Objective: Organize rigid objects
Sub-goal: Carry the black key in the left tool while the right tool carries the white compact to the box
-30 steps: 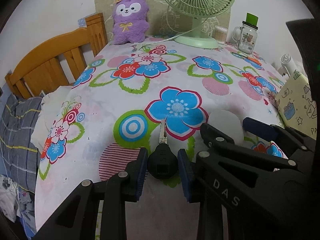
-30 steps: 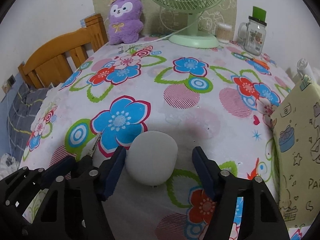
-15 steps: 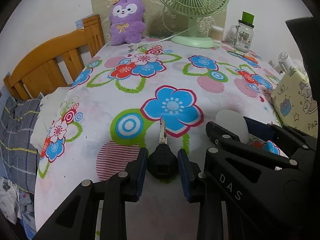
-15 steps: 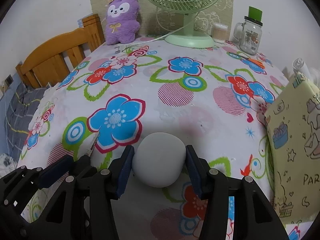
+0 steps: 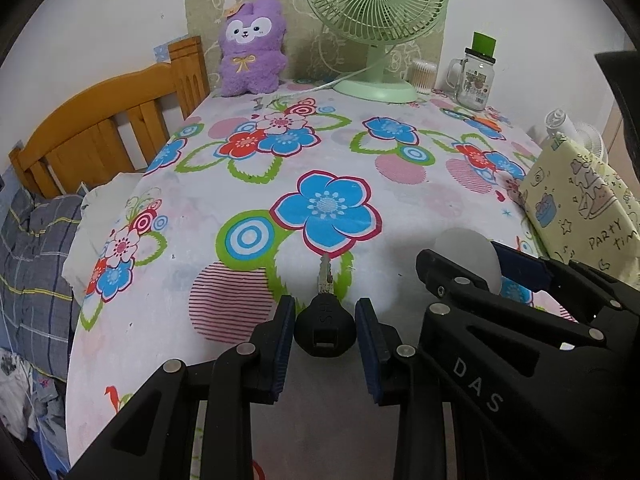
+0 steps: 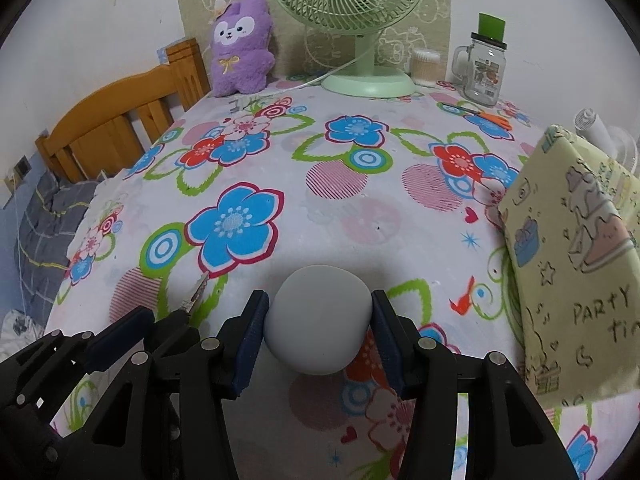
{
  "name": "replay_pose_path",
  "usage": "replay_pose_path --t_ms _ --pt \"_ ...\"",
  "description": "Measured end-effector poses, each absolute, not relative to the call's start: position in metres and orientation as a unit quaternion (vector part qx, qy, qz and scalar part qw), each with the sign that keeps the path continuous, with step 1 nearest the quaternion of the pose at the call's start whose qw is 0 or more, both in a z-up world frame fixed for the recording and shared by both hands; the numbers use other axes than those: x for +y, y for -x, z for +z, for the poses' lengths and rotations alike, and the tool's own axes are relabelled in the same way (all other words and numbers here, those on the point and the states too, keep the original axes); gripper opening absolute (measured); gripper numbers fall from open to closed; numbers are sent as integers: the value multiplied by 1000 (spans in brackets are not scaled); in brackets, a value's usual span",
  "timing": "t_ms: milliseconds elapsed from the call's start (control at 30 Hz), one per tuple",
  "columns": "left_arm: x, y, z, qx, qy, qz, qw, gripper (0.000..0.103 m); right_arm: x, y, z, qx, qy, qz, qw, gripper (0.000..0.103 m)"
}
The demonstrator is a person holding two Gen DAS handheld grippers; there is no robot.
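Clamping the key (image 5: 325, 326) in my left claw (image 5: 325, 334) and the white ball (image 6: 317, 320) in my right claw (image 6: 318, 330) near the table's (image 5: 400, 208) front edge, I risk the smooth ball squirting free.

The right gripper (image 6: 318, 330) has been closing its jaws during the last second: before, they stood wide on both sides of the white egg-shaped object (image 6: 317, 319), and now both blue pads press on its sides. The object, which lay on the flowered tablecloth (image 6: 344, 208), now appears a little raised from it. Relative to the yellow gift box (image 6: 576, 264), the right gripper and the object have moved somewhat closer. In the left wrist view the box (image 5: 580, 208) is also seen more fully.
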State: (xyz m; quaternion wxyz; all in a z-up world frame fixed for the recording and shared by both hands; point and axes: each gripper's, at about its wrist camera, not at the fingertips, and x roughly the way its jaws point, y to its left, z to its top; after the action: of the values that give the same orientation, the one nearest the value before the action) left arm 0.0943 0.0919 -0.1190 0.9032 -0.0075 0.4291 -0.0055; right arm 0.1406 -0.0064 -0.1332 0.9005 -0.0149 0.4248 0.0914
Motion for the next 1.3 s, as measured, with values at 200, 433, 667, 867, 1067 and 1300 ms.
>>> replay_pose_path --t_ms 200,433,667,867,1067,1300 --pt "88 -82 -113 421 6 -7 907 31 -13 -124 -125 415 13 90 905 55" --pt "82 -65 -105 411 5 -8 912 31 -19 -106 -114 402 13 88 911 55" --pt "73 -47 -96 401 3 -6 916 31 -27 -87 -104 391 12 88 916 55" --pt "63 -36 -87 395 -1 -11 919 30 -37 -73 -96 384 11 83 919 55" --pt "53 -27 -76 386 -9 -14 922 30 -48 -61 -83 374 12 76 924 55" --pt "44 -20 -62 377 -11 -21 926 26 -59 -51 -68 368 8 76 926 55"
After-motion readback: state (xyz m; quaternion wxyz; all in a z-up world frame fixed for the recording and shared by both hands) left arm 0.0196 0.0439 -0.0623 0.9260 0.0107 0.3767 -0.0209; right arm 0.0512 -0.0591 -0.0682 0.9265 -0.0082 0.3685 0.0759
